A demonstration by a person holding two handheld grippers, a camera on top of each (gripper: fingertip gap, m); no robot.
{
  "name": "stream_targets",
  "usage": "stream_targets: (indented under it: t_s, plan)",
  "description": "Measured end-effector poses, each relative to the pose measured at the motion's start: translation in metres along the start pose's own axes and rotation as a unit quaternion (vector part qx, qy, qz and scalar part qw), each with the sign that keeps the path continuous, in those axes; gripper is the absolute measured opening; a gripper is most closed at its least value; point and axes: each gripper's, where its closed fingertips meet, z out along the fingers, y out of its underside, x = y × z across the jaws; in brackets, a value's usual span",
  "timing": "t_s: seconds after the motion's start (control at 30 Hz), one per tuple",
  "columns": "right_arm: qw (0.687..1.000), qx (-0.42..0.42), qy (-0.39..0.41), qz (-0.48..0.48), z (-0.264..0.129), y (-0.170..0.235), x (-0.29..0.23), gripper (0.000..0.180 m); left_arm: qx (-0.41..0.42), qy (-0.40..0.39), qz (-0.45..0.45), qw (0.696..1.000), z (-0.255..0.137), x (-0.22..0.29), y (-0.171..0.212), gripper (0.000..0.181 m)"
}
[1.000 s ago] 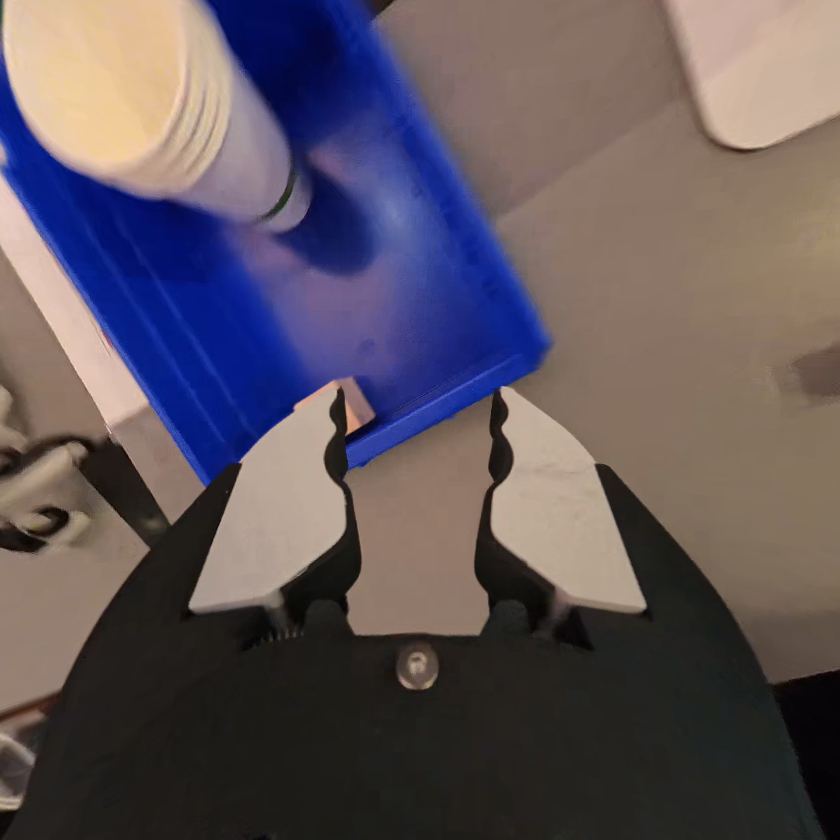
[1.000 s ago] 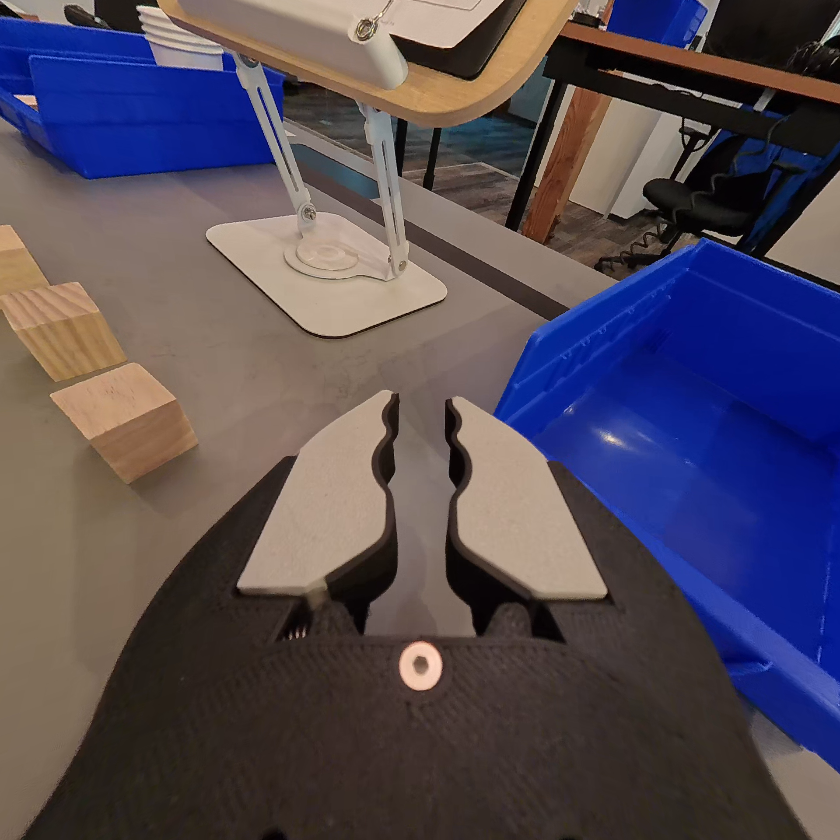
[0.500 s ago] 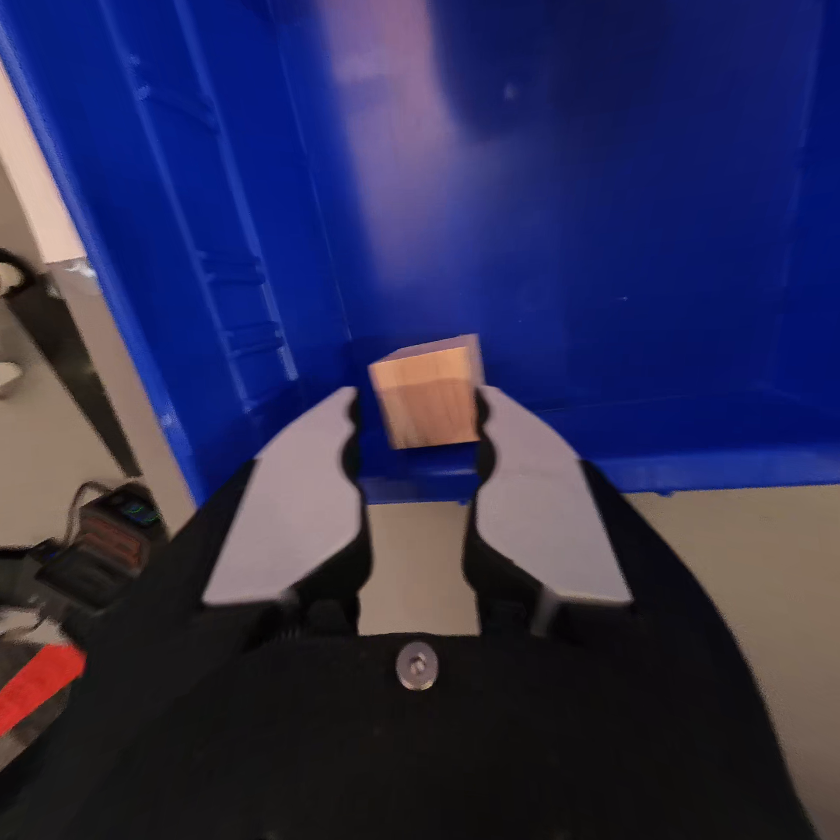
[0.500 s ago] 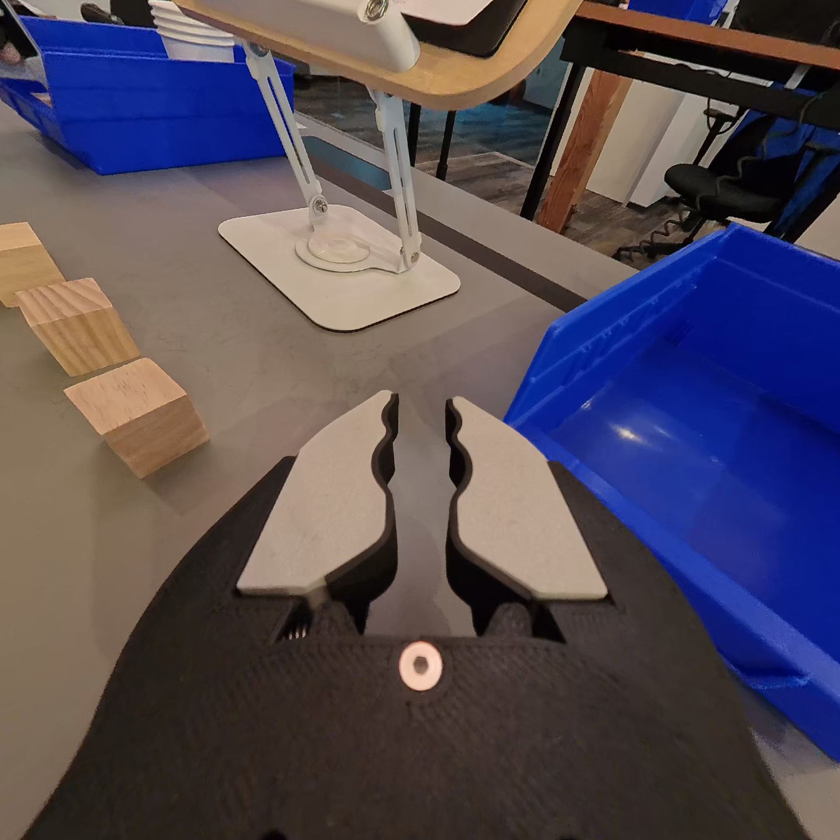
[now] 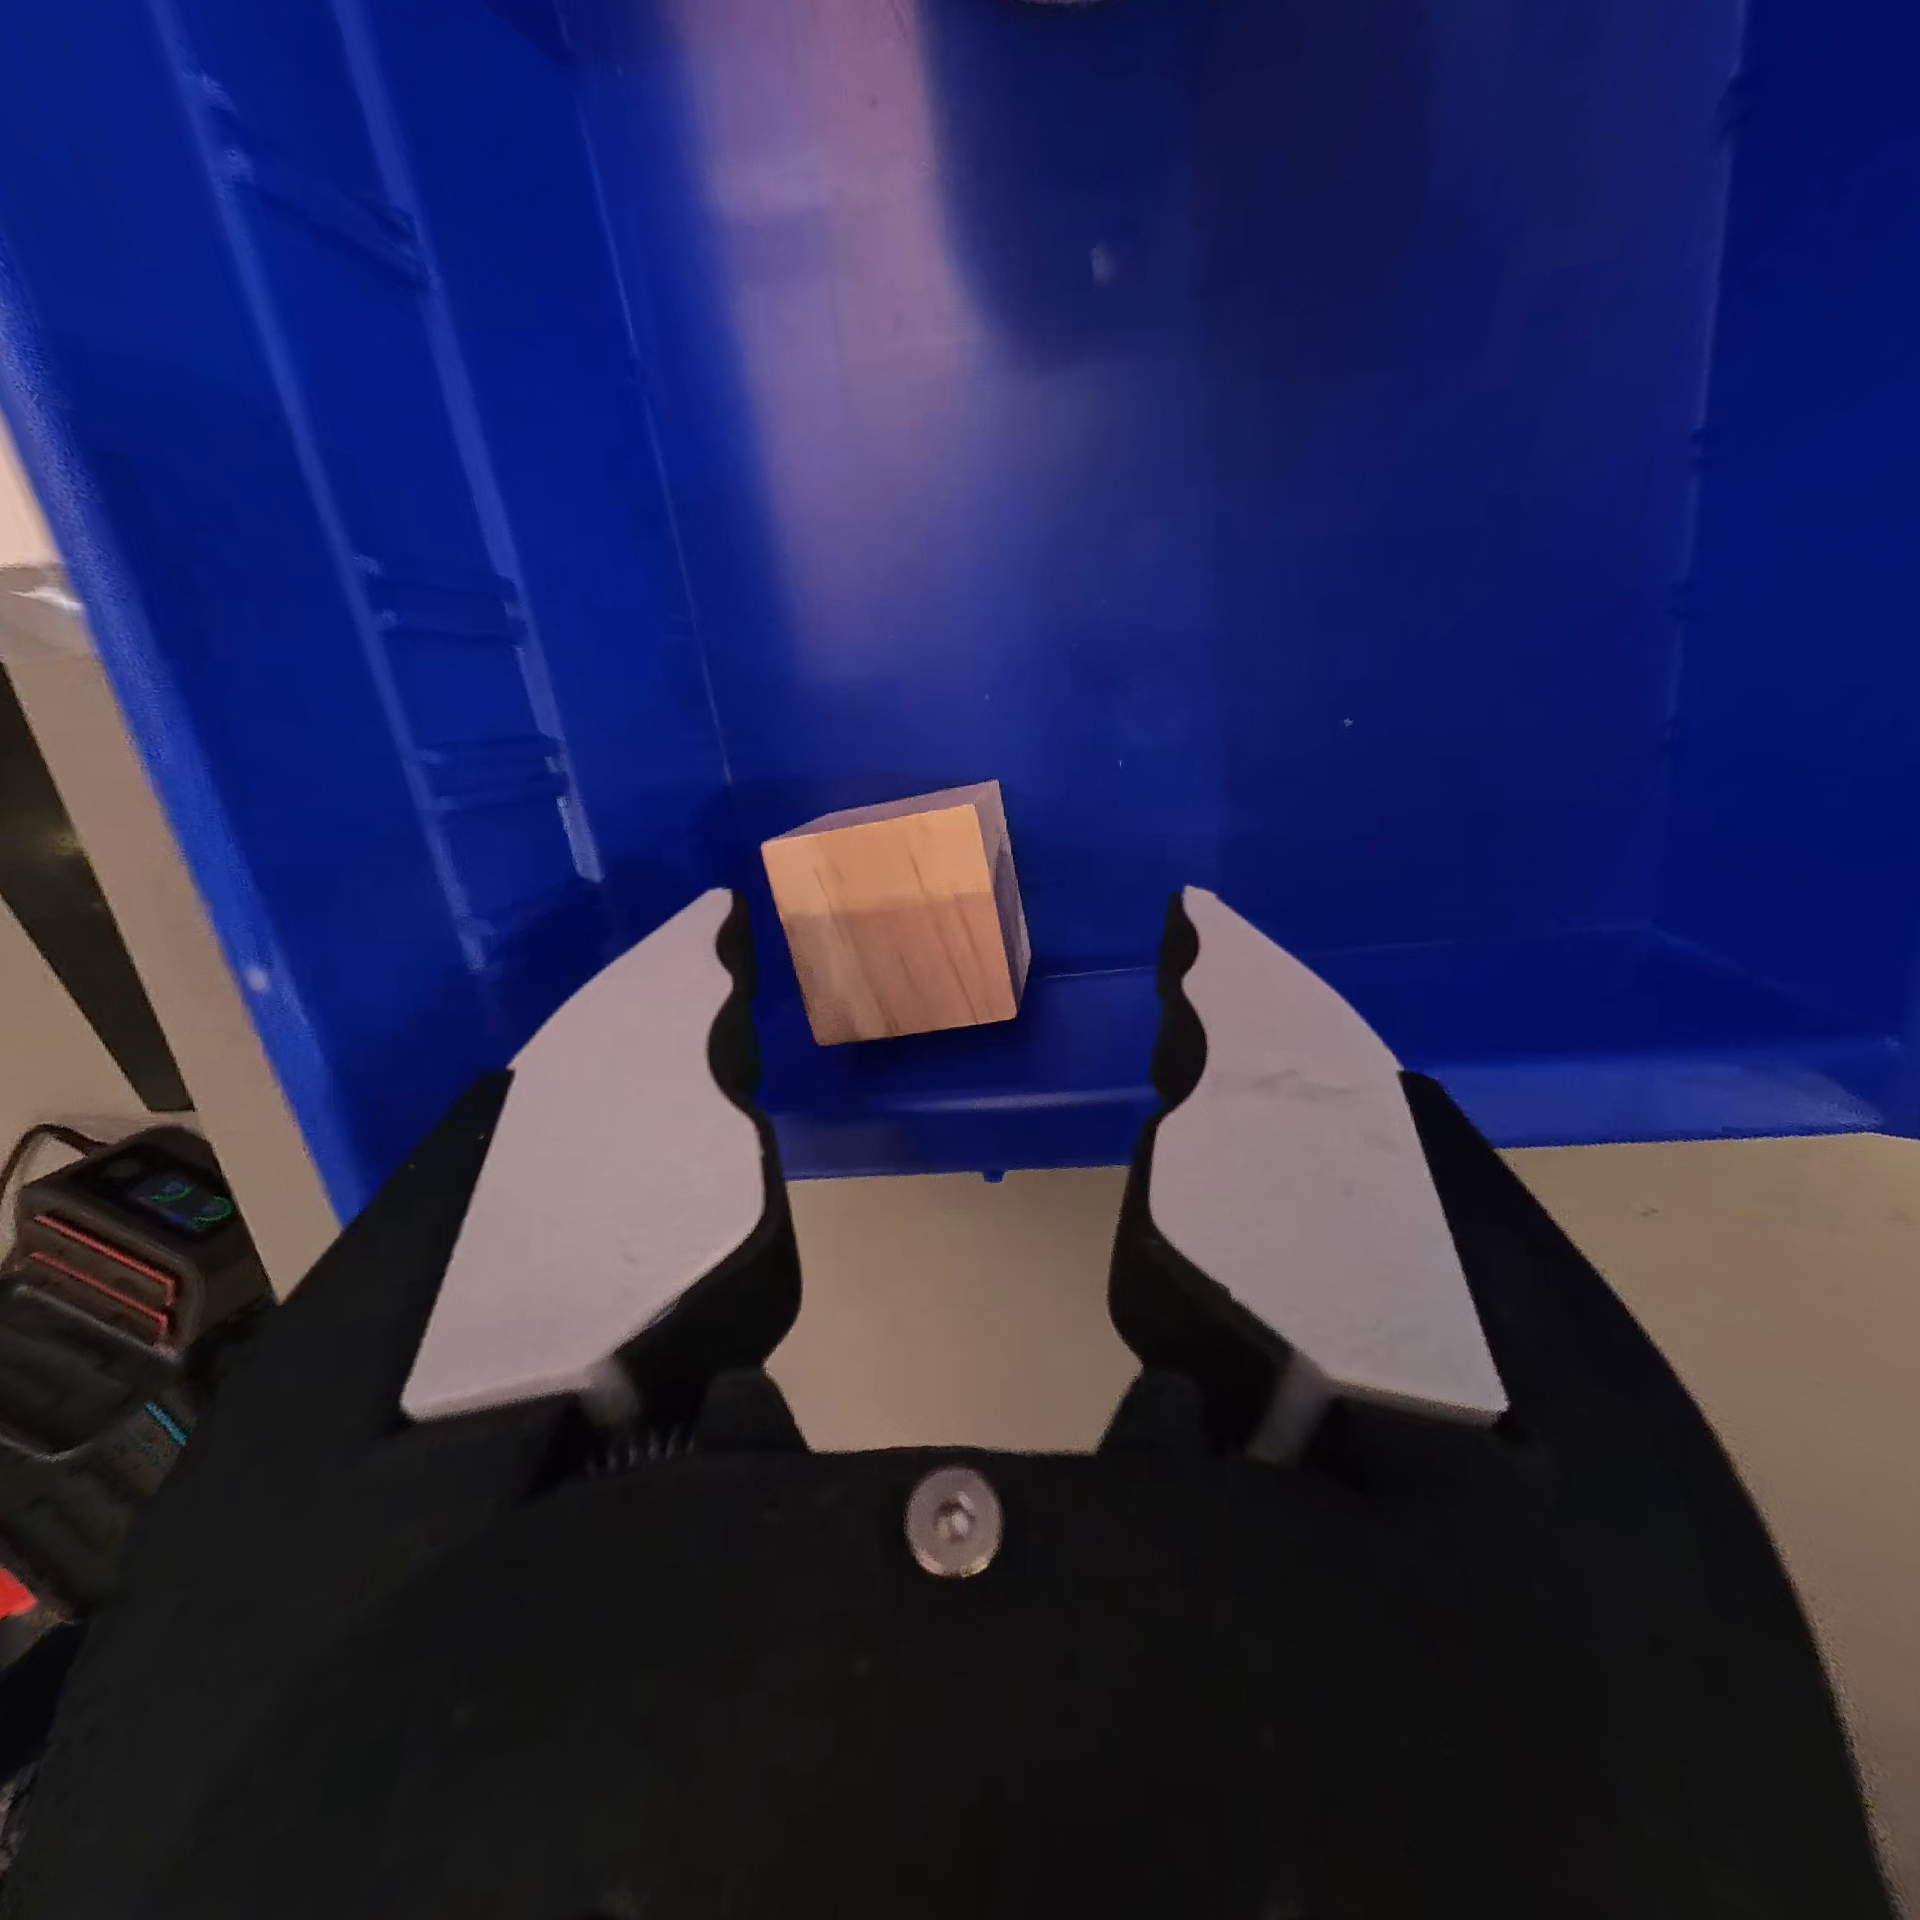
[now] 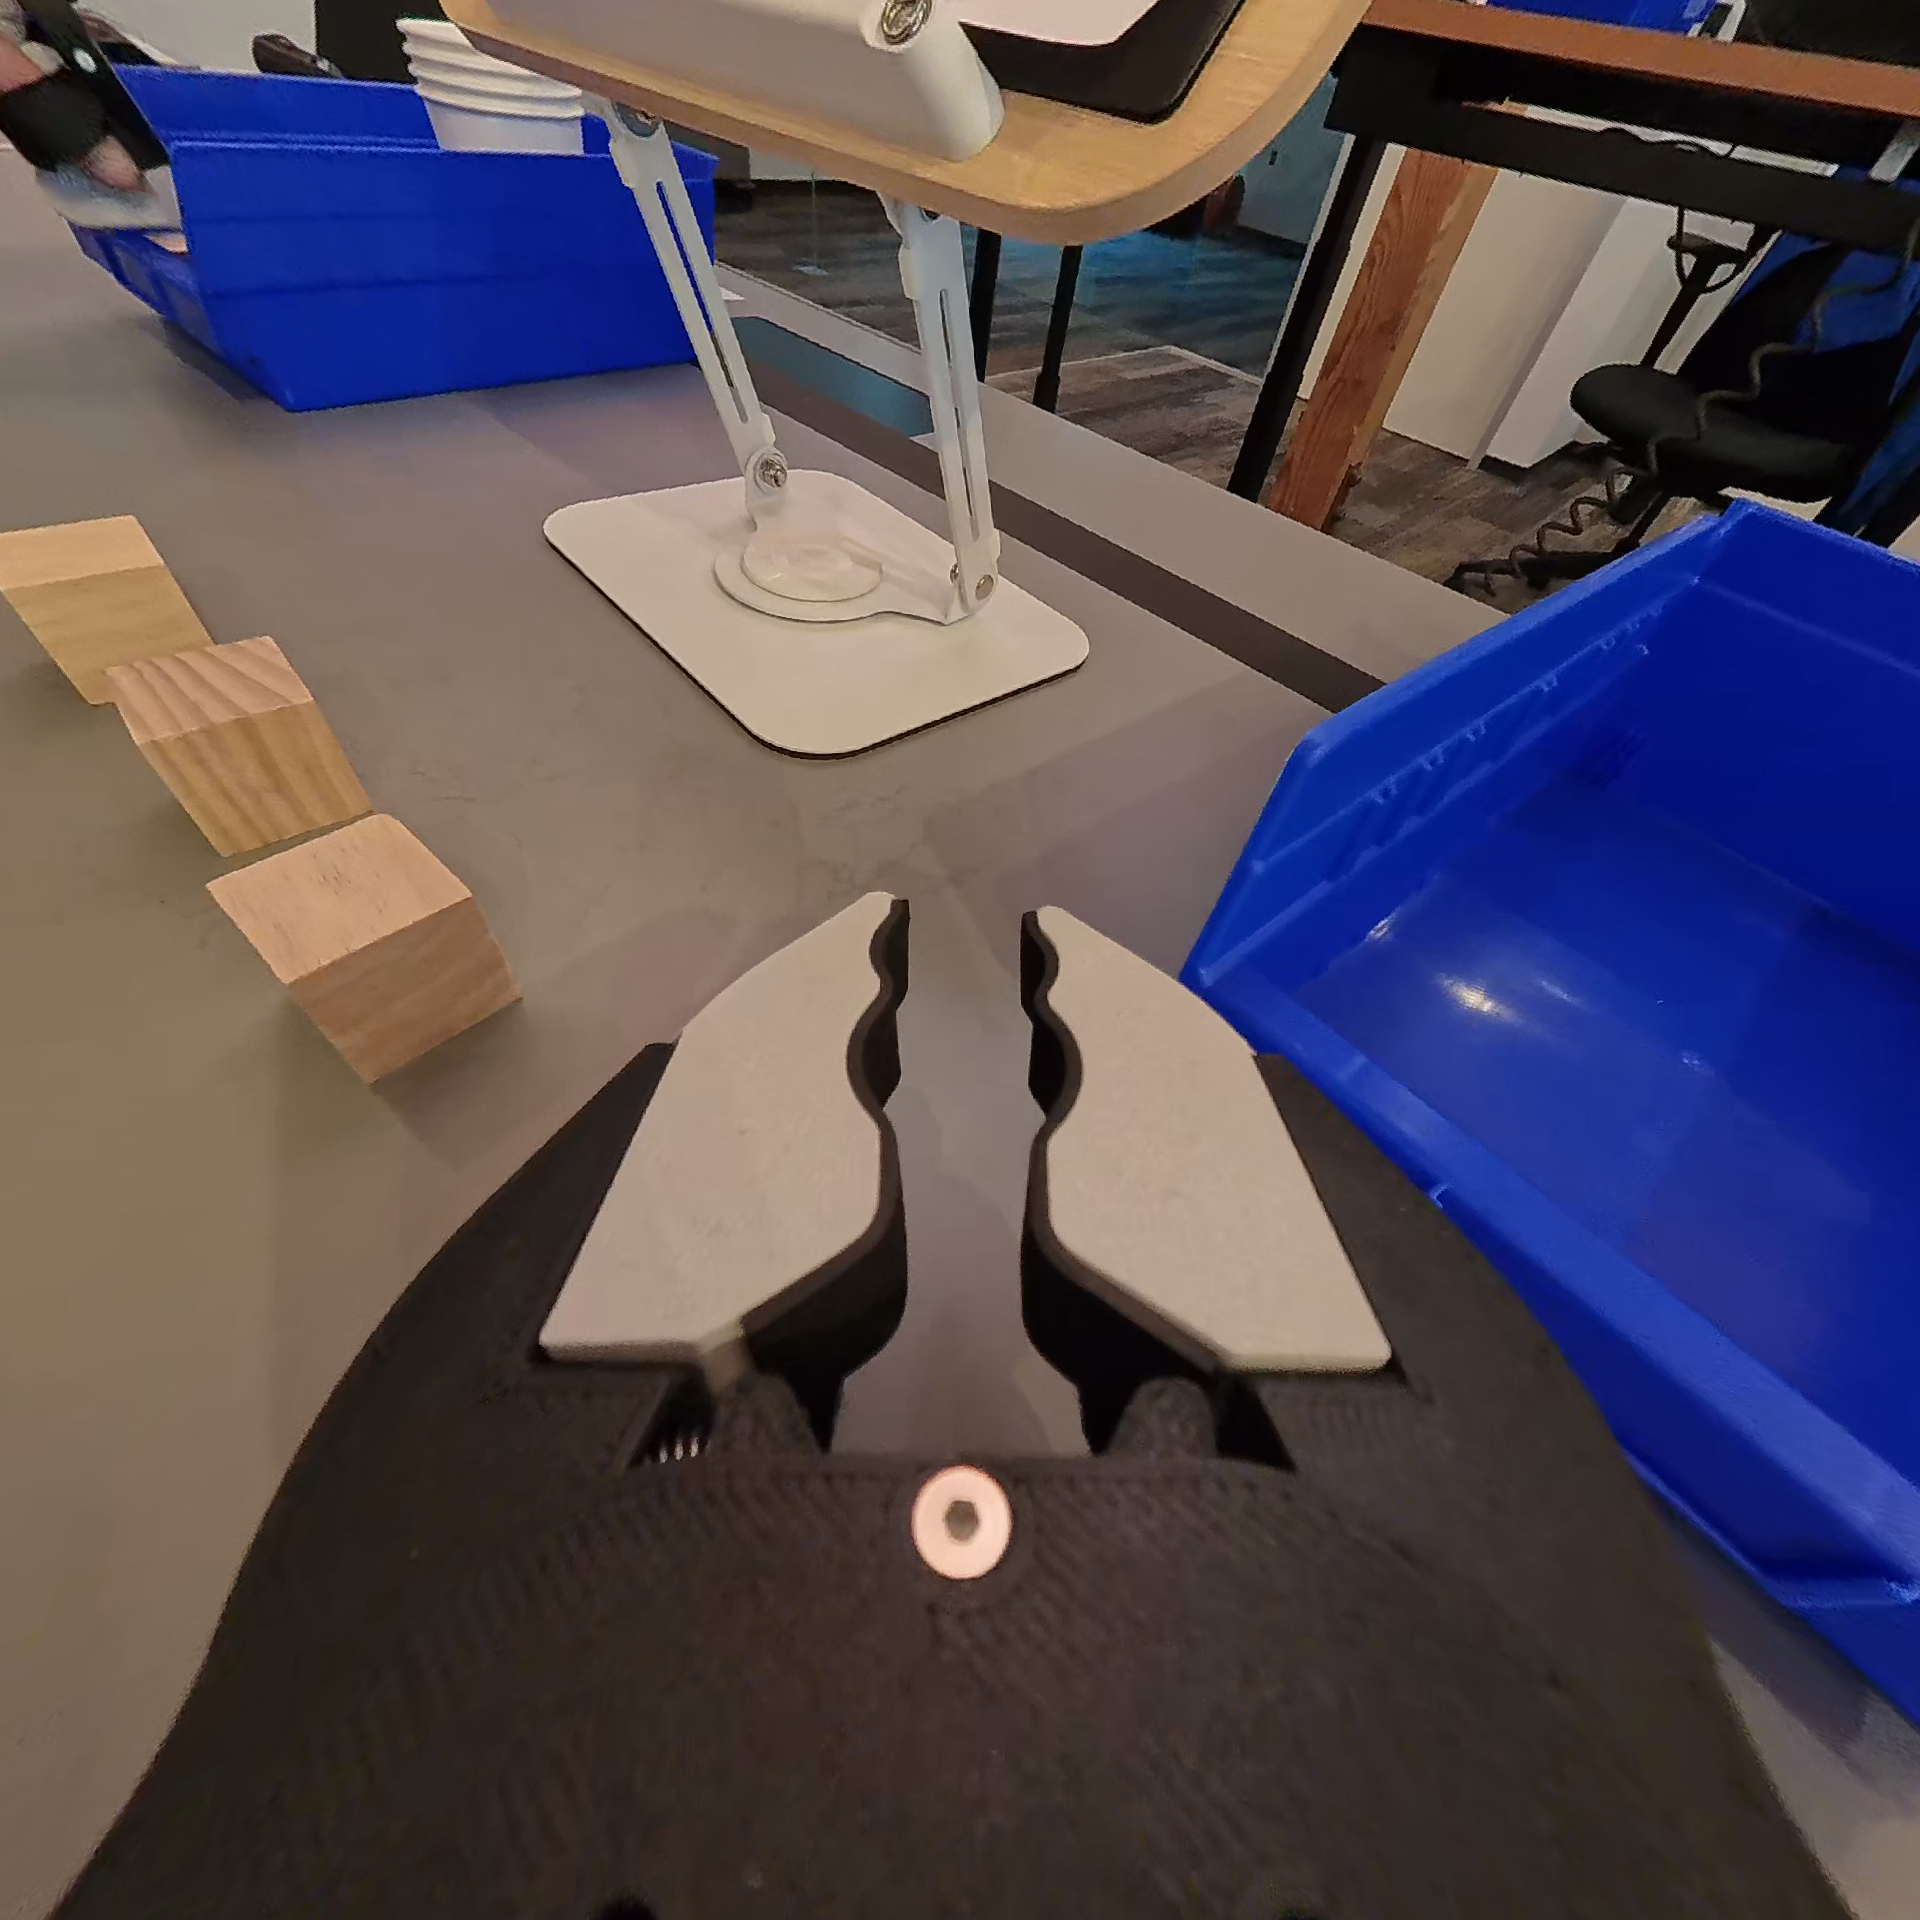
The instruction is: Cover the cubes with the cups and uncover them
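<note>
Left wrist view: the left gripper (image 5: 956,914) stands wide open with nothing between its grey fingers (image 5: 623,1164), poised at the near rim of a blue bin (image 5: 1351,520). A single wooden cube (image 5: 894,920) lies inside this bin against its low front wall, slightly turned, just beyond the left fingertip and clear of both fingers. The grey tabletop (image 5: 956,1299) shows beneath the jaws, and a dark device with coloured markings (image 5: 114,1247) sits off the tabletop's edge at lower left. Right wrist view: the right gripper (image 6: 961,925) hangs low over the tabletop (image 6: 520,644), its fingers drawn close with only a narrow gap between the tips and nothing held. Three wooden cubes rest on the tabletop to the left in a diagonal row: a nearest cube (image 6: 364,940), a middle cube (image 6: 234,743) and a far cube (image 6: 94,597), each just beside the next; whether they touch cannot be told. An empty blue bin (image 6: 1610,987) stands just to the right of the gripper. Ahead, a white stand (image 6: 821,623) carries a wooden tray (image 6: 1039,156). At the far left, a second blue bin (image 6: 416,270) holds a stack of white cups (image 6: 499,99), upright; the other gripper is partly seen at that bin's left end.
</note>
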Motion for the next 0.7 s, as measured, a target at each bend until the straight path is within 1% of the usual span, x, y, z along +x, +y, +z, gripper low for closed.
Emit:
stream_targets:
  t_s: [0.03, 0.13, 0.17, 0.2, 0.3, 0.4, 0.43, 0.5, 0.7]
  plan:
    - [1.000, 0.001, -0.002, 0.000, 0.000, 0.000, -0.001, 0.021, -0.013, -0.002, -0.002, 1.000, 0.005, -0.001, 0.004, 0.073]
    - [1.000, -0.001, -0.004, -0.003, 0.001, 0.000, -0.003, 0.021, -0.007, 0.021, -0.023, 1.000, 0.008, 0.001, 0.003, 0.066]
    - [1.000, -0.001, -0.004, -0.003, 0.001, 0.000, -0.003, 0.021, -0.008, 0.016, -0.014, 1.000, 0.007, -0.002, 0.003, 0.047]
    - [1.000, -0.001, -0.002, -0.003, 0.001, 0.000, -0.002, 0.021, -0.009, 0.017, -0.009, 1.000, 0.007, -0.002, 0.003, 0.044]
    - [1.000, 0.001, 0.001, -0.002, -0.001, -0.002, 0.000, 0.021, -0.016, 0.028, -0.012, 0.999, 0.006, -0.002, 0.003, 0.043]
    - [1.000, 0.001, 0.004, -0.007, -0.001, -0.003, 0.000, 0.021, 0.009, 0.032, -0.010, 0.999, 0.001, 0.001, -0.003, 0.043]
    - [1.000, 0.001, 0.004, -0.007, -0.001, -0.003, 0.000, 0.021, 0.021, 0.030, -0.001, 0.999, -0.005, 0.003, -0.007, 0.043]
    - [1.000, -0.001, 0.005, -0.009, -0.001, -0.002, 0.000, 0.020, 0.056, 0.053, 0.011, 0.997, -0.023, 0.015, -0.016, 0.043]
    - [1.000, -0.004, 0.008, -0.011, -0.001, -0.001, 0.003, 0.020, 0.127, 0.096, 0.104, 0.982, -0.099, 0.073, -0.029, 0.042]
